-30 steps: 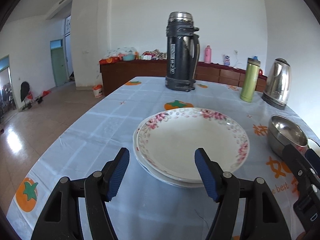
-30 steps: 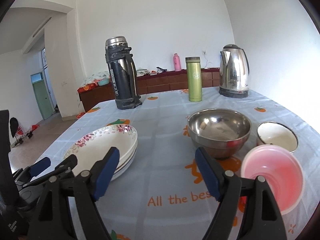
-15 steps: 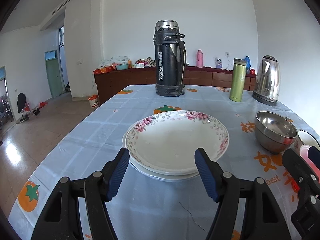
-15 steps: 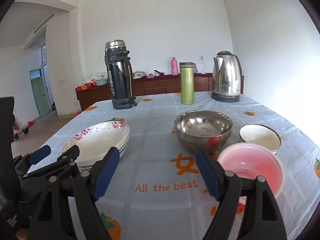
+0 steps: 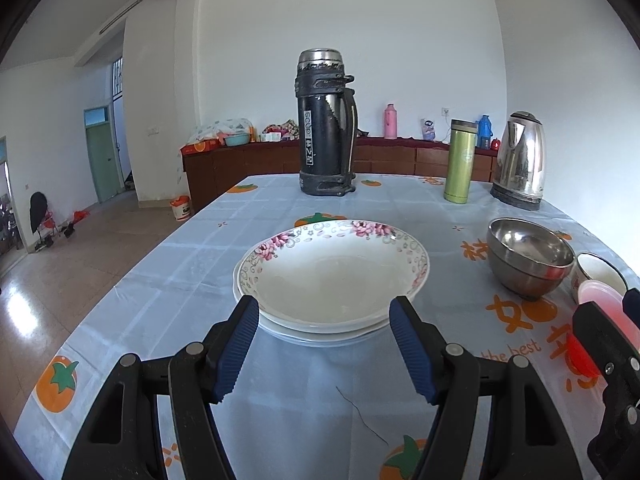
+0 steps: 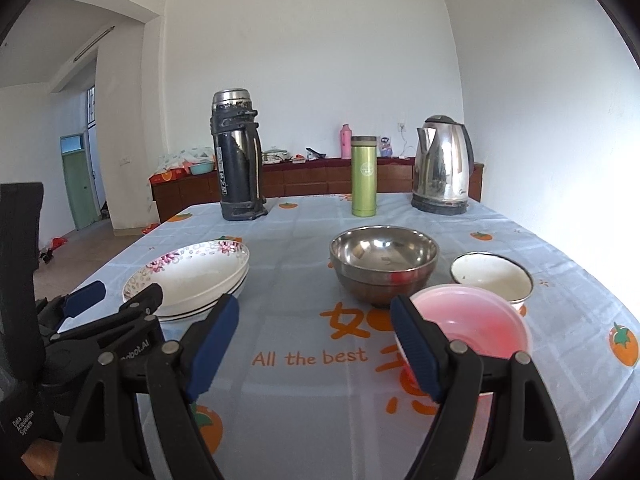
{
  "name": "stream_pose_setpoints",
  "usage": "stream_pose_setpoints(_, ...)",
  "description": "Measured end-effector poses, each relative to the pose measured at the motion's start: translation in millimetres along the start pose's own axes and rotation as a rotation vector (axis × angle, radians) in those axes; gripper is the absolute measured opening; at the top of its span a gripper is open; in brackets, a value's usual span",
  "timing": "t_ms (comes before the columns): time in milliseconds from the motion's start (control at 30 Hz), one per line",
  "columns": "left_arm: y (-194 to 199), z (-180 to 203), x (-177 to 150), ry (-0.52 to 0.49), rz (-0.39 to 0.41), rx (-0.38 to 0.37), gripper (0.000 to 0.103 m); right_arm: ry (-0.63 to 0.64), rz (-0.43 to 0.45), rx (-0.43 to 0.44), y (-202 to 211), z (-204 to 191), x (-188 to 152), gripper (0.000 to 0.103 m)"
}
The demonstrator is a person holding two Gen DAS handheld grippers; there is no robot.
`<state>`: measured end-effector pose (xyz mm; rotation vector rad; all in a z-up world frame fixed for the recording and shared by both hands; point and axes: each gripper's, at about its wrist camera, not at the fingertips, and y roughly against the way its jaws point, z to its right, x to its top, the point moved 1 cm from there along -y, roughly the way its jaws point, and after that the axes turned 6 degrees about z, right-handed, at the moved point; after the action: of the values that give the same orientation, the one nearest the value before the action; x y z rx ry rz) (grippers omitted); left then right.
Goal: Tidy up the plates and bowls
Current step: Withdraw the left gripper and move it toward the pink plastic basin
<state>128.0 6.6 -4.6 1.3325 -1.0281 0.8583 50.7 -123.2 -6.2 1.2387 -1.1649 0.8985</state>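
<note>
A stack of white plates with pink flower rims (image 5: 332, 276) (image 6: 192, 276) lies on the tablecloth. My left gripper (image 5: 324, 344) hovers just short of its near edge, open, nothing between the fingers. To the right stand a steel bowl (image 5: 528, 256) (image 6: 384, 264), a small white bowl with a dark rim (image 6: 492, 280) (image 5: 600, 276) and a pink plastic bowl (image 6: 476, 320) (image 5: 604, 300). My right gripper (image 6: 314, 346) is open over the bare cloth between the plates and the pink bowl. Its right finger partly hides the pink bowl's near-left rim.
At the far side of the table (image 6: 308, 376) stand a tall black flask (image 5: 326, 124) (image 6: 238, 152), a green tumbler (image 5: 460, 160) (image 6: 364, 176) and a steel kettle (image 5: 520, 160) (image 6: 442, 164). A wooden sideboard (image 5: 400, 156) runs along the back wall. The table's left edge drops to the tiled floor.
Both grippers have drawn back from the dishes, which look smaller and farther. The plates have shifted left in the left view. Both stay open and empty.
</note>
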Motion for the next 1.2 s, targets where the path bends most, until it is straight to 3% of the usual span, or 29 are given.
stream_pose_setpoints(633, 36, 41, -8, -0.050, 0.038, -0.073, 0.070, 0.012, 0.026, 0.006, 36, 26, -6, 0.080)
stream_pose_setpoints(1200, 46, 83, -11, -0.078, 0.028, -0.172, 0.070, -0.024, 0.078, -0.052, 64, 74, -8, 0.080)
